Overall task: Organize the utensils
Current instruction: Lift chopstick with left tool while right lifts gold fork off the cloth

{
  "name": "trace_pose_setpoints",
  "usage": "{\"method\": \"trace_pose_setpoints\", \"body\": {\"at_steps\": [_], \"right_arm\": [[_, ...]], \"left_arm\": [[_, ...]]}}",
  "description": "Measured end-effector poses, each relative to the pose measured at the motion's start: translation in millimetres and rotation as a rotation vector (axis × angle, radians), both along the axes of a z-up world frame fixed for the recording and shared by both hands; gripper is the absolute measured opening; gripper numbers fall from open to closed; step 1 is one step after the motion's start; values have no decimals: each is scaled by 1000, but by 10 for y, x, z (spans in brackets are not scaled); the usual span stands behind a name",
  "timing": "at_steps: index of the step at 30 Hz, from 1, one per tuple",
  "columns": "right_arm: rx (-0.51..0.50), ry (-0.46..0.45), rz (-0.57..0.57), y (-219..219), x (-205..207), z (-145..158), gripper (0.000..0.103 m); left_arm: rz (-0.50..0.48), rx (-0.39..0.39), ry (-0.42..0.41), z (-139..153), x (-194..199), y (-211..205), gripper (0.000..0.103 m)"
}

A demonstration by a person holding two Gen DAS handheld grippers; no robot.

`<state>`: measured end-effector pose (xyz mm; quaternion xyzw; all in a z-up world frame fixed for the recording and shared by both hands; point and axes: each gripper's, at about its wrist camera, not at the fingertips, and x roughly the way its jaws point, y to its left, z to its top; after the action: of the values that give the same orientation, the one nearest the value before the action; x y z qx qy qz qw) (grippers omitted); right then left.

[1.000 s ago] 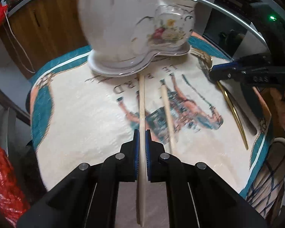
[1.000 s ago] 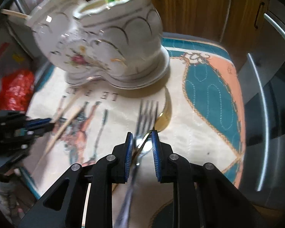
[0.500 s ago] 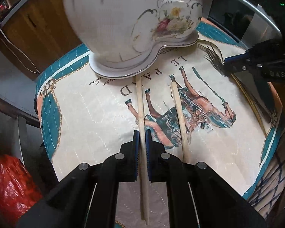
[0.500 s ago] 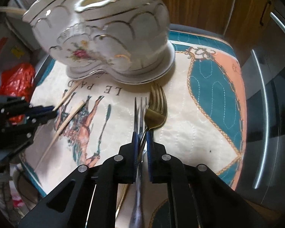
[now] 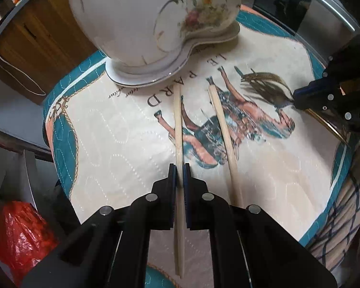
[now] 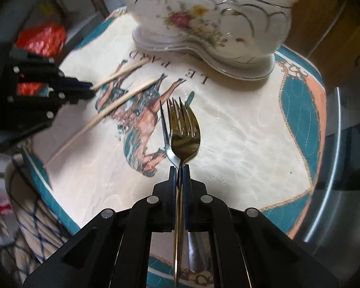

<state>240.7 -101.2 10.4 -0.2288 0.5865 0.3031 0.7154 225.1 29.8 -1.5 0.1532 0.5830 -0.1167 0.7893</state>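
A quilted cream cloth (image 5: 122,129) with teal and peach borders covers the table. It is printed with a horse and rider and dark letters reading "LE PARD" in part, seen upside down from both wrist cameras; a line of smaller script beside it is too blurred to read. At its far side stands a large white ceramic utensil holder (image 5: 153,16) with gold scroll lines and a painted flower spray, on a matching scalloped base.

The black left gripper (image 5: 179,168) is pinched tight on a pale wooden chopstick (image 5: 177,124), whose far end lies just short of the holder's base. A second wooden chopstick (image 5: 224,134) lies loose on the cloth just beside it, nearly parallel.

The black right gripper (image 6: 179,168) has just been closing, and its jaws now clamp the necks of two forks at once: a gold-coloured metal fork (image 6: 183,132) in front and a silver metal fork (image 6: 166,134) just behind it to the left, tines pointing toward the holder.

At the left edge sits a crumpled red plastic bag (image 5: 19,235).
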Motion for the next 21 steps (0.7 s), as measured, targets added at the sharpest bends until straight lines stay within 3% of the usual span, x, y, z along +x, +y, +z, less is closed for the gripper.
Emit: {"method": "trace_pose_setpoints", "body": {"at_steps": [6, 9, 12, 15, 21], "right_arm": [[-96, -10, 25, 217, -9, -32, 6], [-45, 7, 14, 199, 1, -7, 6], [16, 16, 0, 121, -3, 60, 6], [68, 0, -13, -10, -2, 143, 6], [228, -79, -22, -264, -85, 454, 6]], "left_arm": [[-29, 54, 41, -16, 69, -45, 6], [-44, 81, 31, -21, 45, -73, 5], [-31, 54, -2, -4, 2, -29, 5], [-6, 28, -67, 50, -64, 77, 5], [75, -148, -296, 474, -385, 309, 5]]}}
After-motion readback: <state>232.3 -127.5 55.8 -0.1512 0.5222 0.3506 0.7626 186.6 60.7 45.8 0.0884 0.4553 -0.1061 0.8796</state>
